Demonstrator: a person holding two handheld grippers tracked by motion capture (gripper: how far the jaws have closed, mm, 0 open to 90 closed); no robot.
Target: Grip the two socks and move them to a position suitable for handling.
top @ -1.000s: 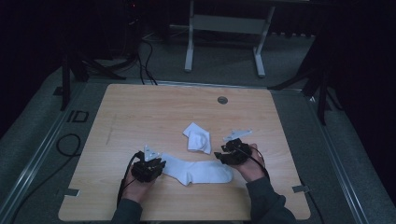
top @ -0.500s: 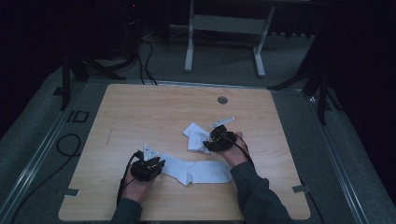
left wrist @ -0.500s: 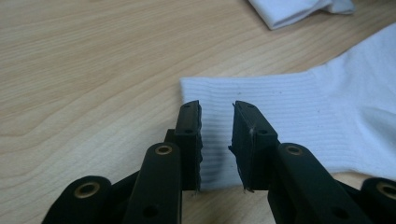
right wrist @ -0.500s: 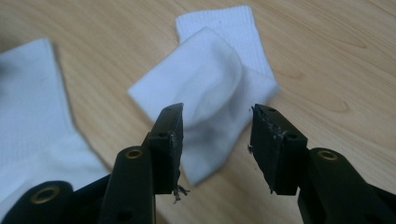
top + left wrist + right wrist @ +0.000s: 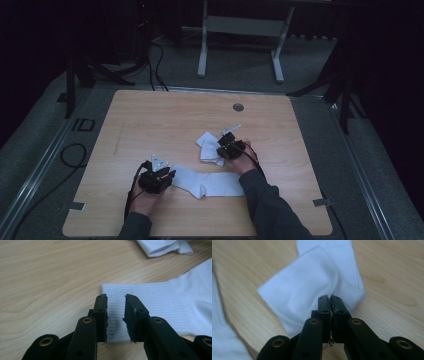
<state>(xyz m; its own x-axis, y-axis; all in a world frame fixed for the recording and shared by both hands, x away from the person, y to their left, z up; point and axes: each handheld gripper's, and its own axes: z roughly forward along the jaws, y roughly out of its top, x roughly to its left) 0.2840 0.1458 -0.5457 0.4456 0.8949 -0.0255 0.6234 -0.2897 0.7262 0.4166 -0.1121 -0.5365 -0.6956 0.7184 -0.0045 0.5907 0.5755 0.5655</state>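
The right gripper point(image 5: 223, 148) has just closed its fingers on the folded sock point(image 5: 309, 287). Beside that sock lies the flat sock point(image 5: 212, 183) on the table point(image 5: 165, 117); the left gripper point(image 5: 116, 315) holds its fingers narrowly apart over the flat sock's cuff.

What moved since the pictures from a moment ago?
The right tool slid left from the flat sock's end to the folded sock; its jaws have just closed, pinching that sock's edge. The left tool stayed at the flat sock's cuff, jaws apart over it. Both socks and the table kept their places.
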